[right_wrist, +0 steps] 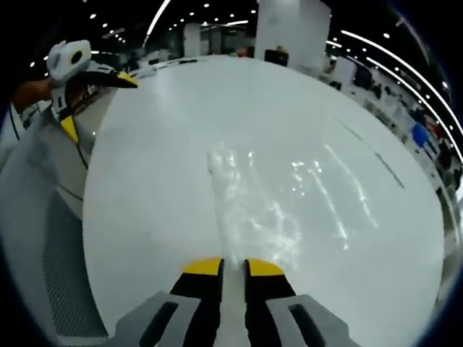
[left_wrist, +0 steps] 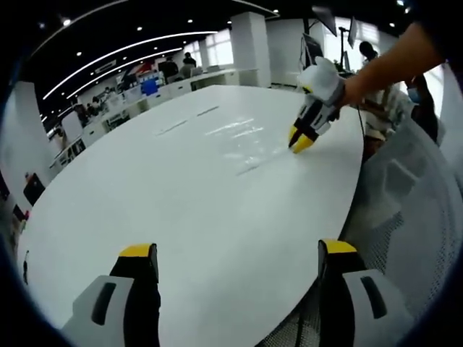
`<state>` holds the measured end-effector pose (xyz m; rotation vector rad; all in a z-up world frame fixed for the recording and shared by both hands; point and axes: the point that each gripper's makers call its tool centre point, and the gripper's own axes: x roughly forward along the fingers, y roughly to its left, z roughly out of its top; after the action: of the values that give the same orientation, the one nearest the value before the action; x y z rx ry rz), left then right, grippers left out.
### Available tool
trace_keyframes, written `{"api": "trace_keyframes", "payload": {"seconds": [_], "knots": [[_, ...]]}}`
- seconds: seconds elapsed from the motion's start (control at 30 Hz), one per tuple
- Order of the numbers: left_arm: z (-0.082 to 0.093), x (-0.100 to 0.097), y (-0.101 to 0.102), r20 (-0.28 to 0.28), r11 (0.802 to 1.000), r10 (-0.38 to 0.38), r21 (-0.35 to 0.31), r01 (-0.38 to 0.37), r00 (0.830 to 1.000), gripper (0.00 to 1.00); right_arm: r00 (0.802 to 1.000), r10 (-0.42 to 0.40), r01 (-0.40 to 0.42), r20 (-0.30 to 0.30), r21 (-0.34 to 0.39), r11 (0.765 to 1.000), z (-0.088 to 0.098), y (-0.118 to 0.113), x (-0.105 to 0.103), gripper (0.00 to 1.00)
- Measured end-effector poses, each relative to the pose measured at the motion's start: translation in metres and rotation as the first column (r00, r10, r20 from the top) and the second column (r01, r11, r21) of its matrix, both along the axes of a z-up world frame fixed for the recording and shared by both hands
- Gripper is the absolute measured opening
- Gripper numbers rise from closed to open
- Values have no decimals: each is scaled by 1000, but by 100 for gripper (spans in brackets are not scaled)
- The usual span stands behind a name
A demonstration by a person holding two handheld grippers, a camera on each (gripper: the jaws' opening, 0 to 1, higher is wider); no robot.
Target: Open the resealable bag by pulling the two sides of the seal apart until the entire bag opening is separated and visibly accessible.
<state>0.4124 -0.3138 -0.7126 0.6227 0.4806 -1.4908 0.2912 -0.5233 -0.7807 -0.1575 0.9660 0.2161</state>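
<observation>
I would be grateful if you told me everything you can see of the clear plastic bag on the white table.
The clear plastic resealable bag lies flat on the white round table, showing mostly as crinkled, glossy glints. Its near edge runs between the yellow-tipped right tongs, which look shut on it. Nothing else touches it. Whether its seal is open cannot be told.

The bag [right_wrist: 249,210] lies flat on the table [left_wrist: 145,202]. The right gripper [right_wrist: 233,266] sits at the bag's near edge. A chair [left_wrist: 412,210] stands beside the table.
</observation>
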Motion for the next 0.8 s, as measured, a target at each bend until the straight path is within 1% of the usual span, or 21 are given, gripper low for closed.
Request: {"api": "trace_keyframes", "payload": {"seconds": [0.13,0.23,0.37,0.5,0.57,0.63,0.67,0.73,0.8], "knots": [[1,-1,-2,5,1000,-11,-1,11,1000,89,1000,14,-14,-11,10,1000,-1,0,0,6],[1,1,-2,3,1000,-7,-5,7,1000,89,1000,13,-13,-16,10,1000,-1,-1,0,3],[0,3,-2,-2,1000,-3,-6,3,1000,89,1000,14,-14,-18,19,1000,-1,1,2,1],[-1,6,-2,-3,1000,1,-7,-1,1000,89,999,5,-4,-39,37,999,0,1,3,0],[-1,7,-3,-3,1000,0,-6,0,1000,89,999,24,-23,-47,27,999,-1,3,3,0],[-1,8,-3,2,1000,-4,-6,4,1000,89,999,19,-17,-50,42,999,0,5,3,0],[0,8,-4,3,1000,-6,-8,6,1000,88,998,4,-1,-56,63,998,0,8,3,0],[2,8,-5,4,1000,-8,-13,8,1000,89,998,25,-22,-57,41,999,0,9,1,0],[3,8,-6,7,1000,-14,-14,14,1000,88,998,28,-25,-61,47,999,0,11,0,0]]}}
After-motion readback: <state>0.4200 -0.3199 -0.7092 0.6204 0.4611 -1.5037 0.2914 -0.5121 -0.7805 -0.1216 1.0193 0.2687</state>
